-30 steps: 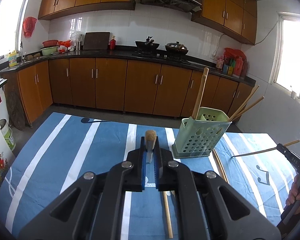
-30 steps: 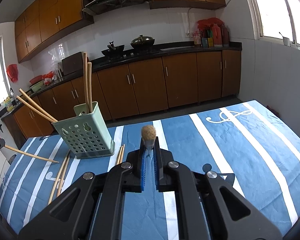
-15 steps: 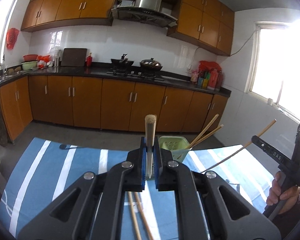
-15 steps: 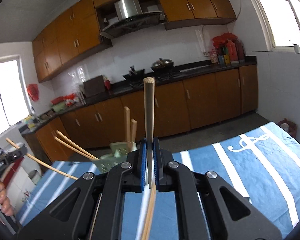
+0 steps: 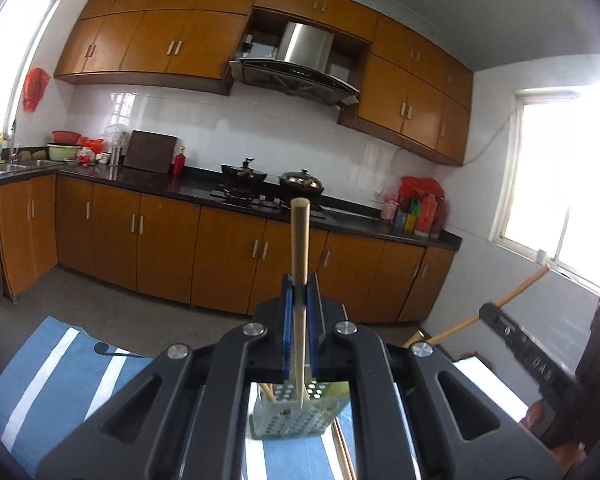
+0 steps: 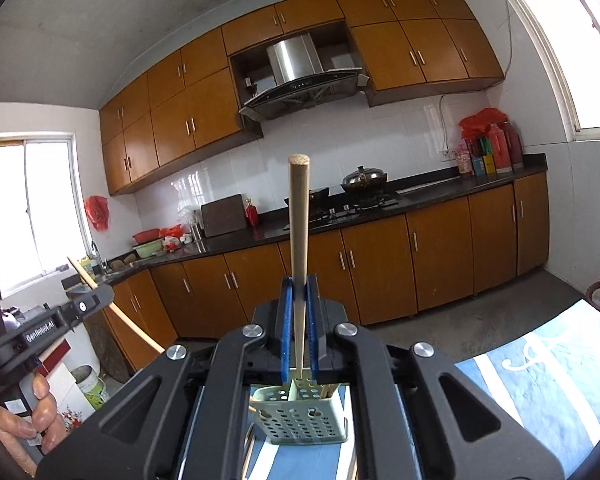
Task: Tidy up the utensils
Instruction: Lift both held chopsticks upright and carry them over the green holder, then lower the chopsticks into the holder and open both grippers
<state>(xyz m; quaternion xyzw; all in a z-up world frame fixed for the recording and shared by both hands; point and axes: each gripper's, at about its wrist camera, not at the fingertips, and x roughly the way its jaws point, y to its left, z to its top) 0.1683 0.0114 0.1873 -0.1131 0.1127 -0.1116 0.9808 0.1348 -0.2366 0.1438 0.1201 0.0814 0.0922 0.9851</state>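
left gripper [image 5: 300,320]: chopstick [image 5: 300,248] now raised upright above green holder [image 5: 296,416] | right gripper [image 6: 300,320]: chopstick [image 6: 299,240] likewise lifted over holder [image 6: 300,416]

Left gripper [image 5: 300,312]: matte black plastic linkage arms with triangular cut-outs, four round silver screw heads across the top, and blue ribbed pads [image 5: 287,328] lining the inner faces of its two fingers. Right gripper [image 6: 299,312]: same black frame, silver screws and blue pads [image 6: 286,328]. From the right wrist view, the left unit's black side bar bears white lettering, partly legible as "GenRobot.AI", and a bare-skinned hand [image 6: 28,420] with pale fingernails shows on its handle.
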